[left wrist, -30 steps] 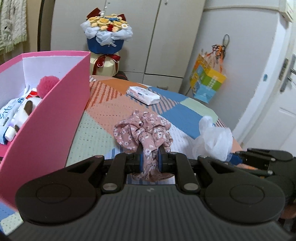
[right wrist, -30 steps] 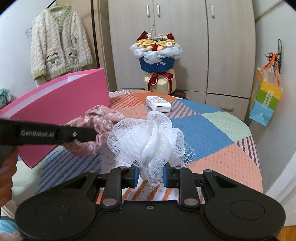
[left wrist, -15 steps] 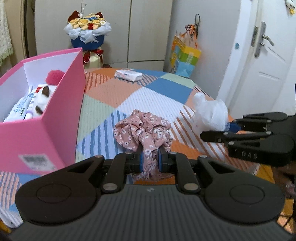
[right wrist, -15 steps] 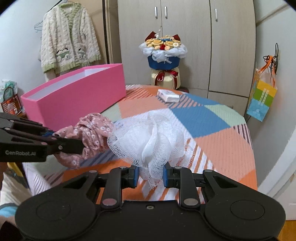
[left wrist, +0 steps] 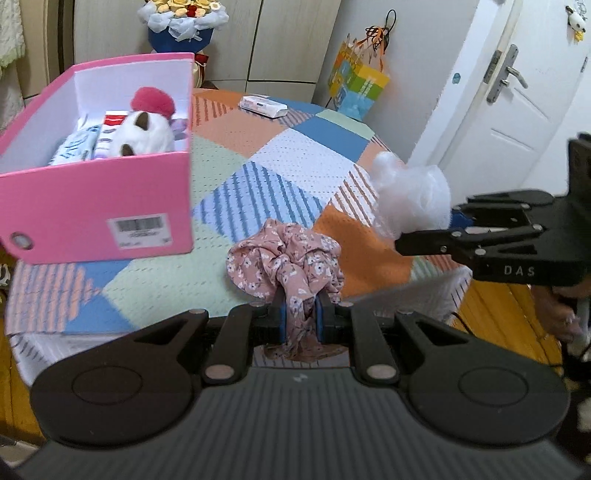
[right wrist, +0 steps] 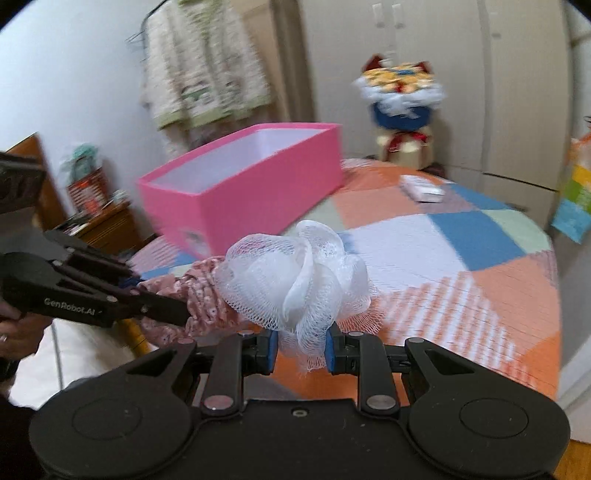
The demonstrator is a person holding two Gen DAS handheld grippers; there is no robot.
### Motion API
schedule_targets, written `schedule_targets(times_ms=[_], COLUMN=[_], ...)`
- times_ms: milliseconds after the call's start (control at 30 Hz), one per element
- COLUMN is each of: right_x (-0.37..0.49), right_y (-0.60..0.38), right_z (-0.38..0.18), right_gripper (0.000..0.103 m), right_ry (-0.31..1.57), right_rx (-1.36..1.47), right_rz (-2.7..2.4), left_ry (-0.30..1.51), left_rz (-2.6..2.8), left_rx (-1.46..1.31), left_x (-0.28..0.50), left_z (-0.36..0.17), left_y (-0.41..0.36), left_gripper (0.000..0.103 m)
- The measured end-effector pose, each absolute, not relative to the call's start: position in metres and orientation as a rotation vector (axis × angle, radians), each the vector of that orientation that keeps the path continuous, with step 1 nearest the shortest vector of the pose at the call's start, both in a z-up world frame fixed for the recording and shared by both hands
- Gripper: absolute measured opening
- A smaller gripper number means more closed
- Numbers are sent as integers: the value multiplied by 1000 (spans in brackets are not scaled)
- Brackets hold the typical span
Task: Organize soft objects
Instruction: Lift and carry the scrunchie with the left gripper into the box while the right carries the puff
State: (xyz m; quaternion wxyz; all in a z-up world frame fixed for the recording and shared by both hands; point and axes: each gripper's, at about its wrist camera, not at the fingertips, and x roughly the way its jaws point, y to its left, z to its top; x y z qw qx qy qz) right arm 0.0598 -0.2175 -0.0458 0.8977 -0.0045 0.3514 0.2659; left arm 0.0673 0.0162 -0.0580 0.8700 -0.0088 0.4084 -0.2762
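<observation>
My left gripper (left wrist: 301, 315) is shut on a pink floral scrunchie (left wrist: 286, 258), which hangs above the near edge of the patchwork table (left wrist: 295, 155). To its right, my right gripper (right wrist: 300, 350) is shut on a white mesh bath puff (right wrist: 295, 273); the puff (left wrist: 412, 195) and the scrunchie (right wrist: 199, 295) each show in the other wrist view too. An open pink box (left wrist: 96, 206) stands on the table's left and holds a white plush toy (left wrist: 142, 134), a red pompom and packets. In the right wrist view the pink box (right wrist: 258, 184) lies ahead and left.
A white tissue pack (left wrist: 263, 105) lies at the table's far side. A flower bouquet (left wrist: 181, 22), a colourful gift bag (left wrist: 356, 86) and wardrobe doors stand behind. A white door (left wrist: 513, 110) is at the right. A cardigan (right wrist: 207, 70) hangs left.
Both grippers have pulled back and up from the table with their loads. The pink box and table now sit farther off, and the box's inside shows in the left wrist view.
</observation>
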Motion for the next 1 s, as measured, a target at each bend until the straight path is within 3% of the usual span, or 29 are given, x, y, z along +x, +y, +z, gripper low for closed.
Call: schedule_targets(times_ms=[267, 567, 1000], right_x=[61, 95, 183], right_y=[-178, -134, -87], right_z=[-2, 37, 44], right_gripper=[28, 28, 29], right_ry=[683, 544, 521], right_rx=[-4, -15, -56], right_rz=[716, 784, 769], left_ry=[736, 550, 527], left_rz=[-541, -384, -281], left_rx=[-25, -17, -68], left_x=[46, 72, 159], left_z=[-10, 31, 30], left_y=[61, 99, 127], left_gripper=[13, 13, 14])
